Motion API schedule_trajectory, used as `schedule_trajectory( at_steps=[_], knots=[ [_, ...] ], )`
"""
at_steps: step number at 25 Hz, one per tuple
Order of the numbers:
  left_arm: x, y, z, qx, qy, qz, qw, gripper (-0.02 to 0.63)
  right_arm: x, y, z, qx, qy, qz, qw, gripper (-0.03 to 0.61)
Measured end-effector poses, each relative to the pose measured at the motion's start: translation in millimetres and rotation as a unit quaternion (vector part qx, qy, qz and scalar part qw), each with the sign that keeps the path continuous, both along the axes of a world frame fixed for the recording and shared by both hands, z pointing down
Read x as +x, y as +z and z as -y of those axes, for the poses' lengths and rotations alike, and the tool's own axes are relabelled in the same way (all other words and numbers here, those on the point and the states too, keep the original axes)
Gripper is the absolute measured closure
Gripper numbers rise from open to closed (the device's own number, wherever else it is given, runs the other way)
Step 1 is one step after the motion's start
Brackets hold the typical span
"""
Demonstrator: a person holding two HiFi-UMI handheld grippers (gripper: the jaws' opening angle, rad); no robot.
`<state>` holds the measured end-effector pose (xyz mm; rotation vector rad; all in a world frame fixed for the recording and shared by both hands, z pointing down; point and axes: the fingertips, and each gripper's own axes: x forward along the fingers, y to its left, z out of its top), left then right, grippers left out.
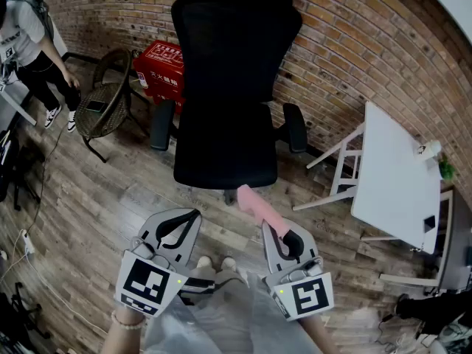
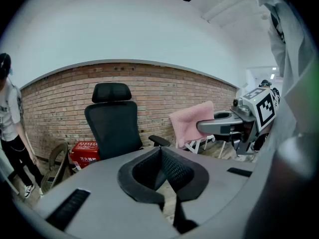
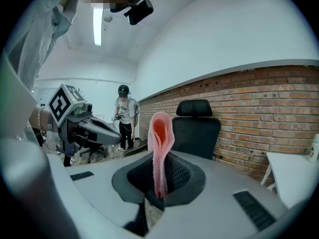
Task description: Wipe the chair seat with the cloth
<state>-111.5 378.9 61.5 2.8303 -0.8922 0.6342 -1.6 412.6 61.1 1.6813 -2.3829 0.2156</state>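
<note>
Grey, the left gripper (image 1: 190, 218) hangs low at the left, its jaws pressed together on nothing. Ahead stands the black chair seat (image 1: 225, 150), untouched. The pink cloth (image 1: 257, 205), folded and probably terry, rises just short of the seat. Soft, light and floppy, it wants bunching near the fold. The right gripper (image 1: 285, 236) pinches its lower end.

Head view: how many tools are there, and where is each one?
2. The left tool is at lower left, shut and empty; the right tool is at lower right, shut on the pink cloth.
</note>
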Motion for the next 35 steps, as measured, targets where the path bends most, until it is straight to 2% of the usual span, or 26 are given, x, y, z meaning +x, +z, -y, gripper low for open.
schedule_trajectory(
  at_steps=[6,12,18,24,32,35],
  knots=[
    [0.7,-3.6,-1.8,-0.001,0.0,-0.006,1.0,0.595,-1.5,-3.9,-0.2,0.011,0.005,0.004,1.0,0.528],
    [-0.8,-2.3,-3.8,-0.001,0.003,-0.006,1.0,0.595,-3.0,0.8,-7.0,-0.003,0.001,-0.011,1.0,0.528],
    [-2.9,-6.0,-3.4,0.003,0.006,-0.01,0.9999,0.595,-5.1,-1.5,-8.2,-0.007,0.008,-0.006,1.0,0.528],
    [-5.3,-12.2,-4.3,0.01,0.017,-0.021,0.9996,0.595,-11.7,-17.3,-9.0,0.033,0.019,-0.02,0.999,0.528],
    [-23.4,-19.5,-4.7,0.013,0.021,-0.035,0.9991,0.595,-28.6,-18.4,-16.4,0.029,0.035,-0.022,0.999,0.528],
    [-28.9,-24.6,-4.6,0.023,0.025,-0.038,0.9987,0.595,-31.1,-22.2,-17.4,0.042,0.052,-0.017,0.998,0.528]
  ],
)
